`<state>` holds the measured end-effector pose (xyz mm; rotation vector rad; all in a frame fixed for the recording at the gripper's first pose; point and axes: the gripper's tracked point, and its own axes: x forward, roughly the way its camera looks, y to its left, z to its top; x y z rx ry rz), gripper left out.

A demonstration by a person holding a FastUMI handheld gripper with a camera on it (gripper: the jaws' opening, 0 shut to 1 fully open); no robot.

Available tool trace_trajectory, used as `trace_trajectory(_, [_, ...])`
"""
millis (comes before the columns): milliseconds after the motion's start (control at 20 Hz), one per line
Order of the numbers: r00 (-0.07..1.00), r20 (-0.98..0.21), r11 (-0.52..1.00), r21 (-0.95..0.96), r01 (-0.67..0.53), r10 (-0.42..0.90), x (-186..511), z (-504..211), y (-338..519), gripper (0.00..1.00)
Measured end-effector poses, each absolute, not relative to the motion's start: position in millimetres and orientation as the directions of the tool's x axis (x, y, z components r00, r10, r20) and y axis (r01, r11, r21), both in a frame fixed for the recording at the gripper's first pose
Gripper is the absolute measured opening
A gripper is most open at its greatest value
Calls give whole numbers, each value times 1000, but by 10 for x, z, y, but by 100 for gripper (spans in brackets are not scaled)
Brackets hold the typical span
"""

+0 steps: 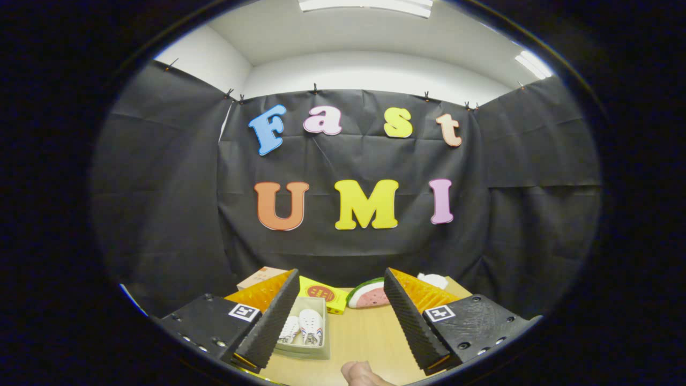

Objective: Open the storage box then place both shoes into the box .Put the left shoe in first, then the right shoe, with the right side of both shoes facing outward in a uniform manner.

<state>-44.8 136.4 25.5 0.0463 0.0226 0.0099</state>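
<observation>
Gripper (341, 321) held above the table (364, 343), its fingers spread wide and holding nothing. From the left: a tan carton (257, 277) behind the left finger; the box (305, 343), already open, just ahead of that finger, with both shoes (303, 326) lying side by side inside it. Next, a yellow packet (324, 294), then a watermelon slice (367, 295) and a white object (434, 280) near the right finger. A fingertip (362, 375) shows at the near table edge. Judged complete or nearly so: withdraw straight back, keeping the fingers clear of the box rim so the shoes stay uniformly aligned.
</observation>
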Motion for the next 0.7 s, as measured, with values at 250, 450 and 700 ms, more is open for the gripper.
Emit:
trace_trajectory(250, [999, -31, 998, 57, 23, -21, -651, 342, 1308, 96])
trace_trajectory(450, [999, -25, 999, 39, 33, -32, -711, 373, 1349, 96])
trace_trajectory(700, [999, -12, 999, 8, 31, -31, -710, 435, 1422, 96])
